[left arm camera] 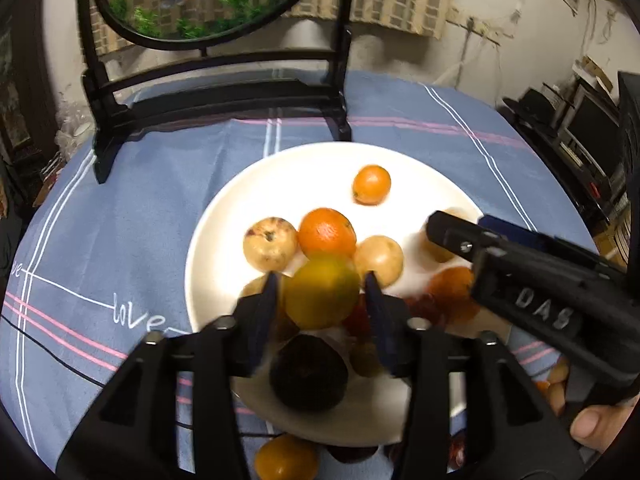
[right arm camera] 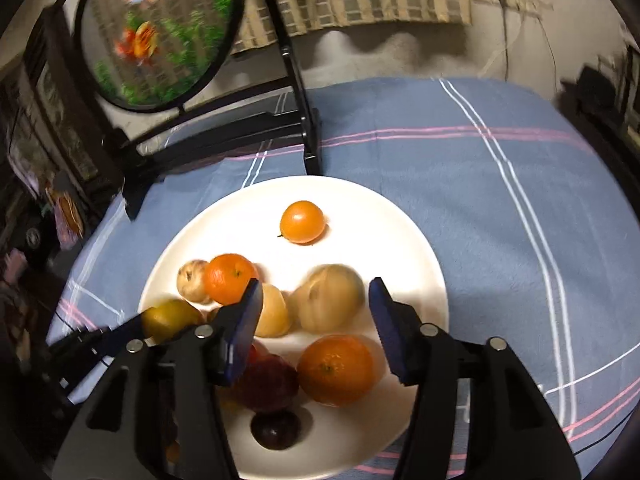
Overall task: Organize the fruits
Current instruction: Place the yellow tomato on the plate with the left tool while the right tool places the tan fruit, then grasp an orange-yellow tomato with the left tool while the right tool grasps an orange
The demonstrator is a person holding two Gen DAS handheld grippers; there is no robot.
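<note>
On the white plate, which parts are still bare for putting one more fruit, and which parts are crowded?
Bare: the far part of the white plate, around the lone small orange fruit up to the rim near the black stand. The right rim beside the pale pear-like fruit is also free. Crowded: the near-left half, where fruits touch one another.

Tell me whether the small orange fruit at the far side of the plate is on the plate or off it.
On the plate. The small orange fruit sits alone on the white plate, inside its rim and apart from the other fruits.
</note>
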